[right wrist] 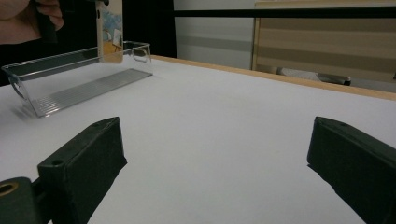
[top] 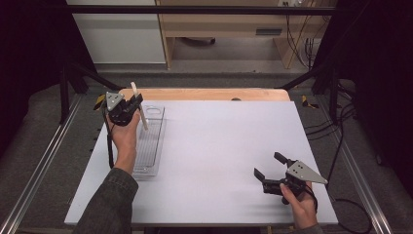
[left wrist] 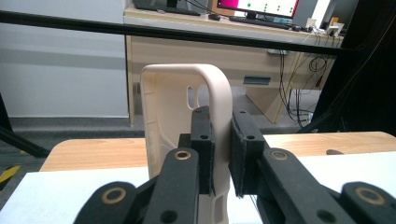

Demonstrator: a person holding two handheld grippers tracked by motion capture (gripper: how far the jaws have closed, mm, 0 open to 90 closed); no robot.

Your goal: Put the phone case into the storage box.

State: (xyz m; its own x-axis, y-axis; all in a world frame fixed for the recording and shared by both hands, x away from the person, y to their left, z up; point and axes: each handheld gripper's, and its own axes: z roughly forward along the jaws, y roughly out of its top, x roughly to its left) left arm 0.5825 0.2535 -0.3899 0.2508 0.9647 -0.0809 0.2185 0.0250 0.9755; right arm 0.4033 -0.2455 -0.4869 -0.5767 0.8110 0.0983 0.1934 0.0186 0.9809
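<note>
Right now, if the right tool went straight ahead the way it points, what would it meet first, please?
Probably nothing nearby: the right tool points over bare white table; the clear tray lies off to one side.

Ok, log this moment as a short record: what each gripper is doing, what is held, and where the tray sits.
left gripper: shut on the phone case, above the tray
phone case: cream, clamped by one side edge, roughly upright
clear tray: on the white mat, left side, nothing seen lying in it
right gripper: open, nothing between its jaws, low over the mat at the right
white mat: covers the wooden table
</note>
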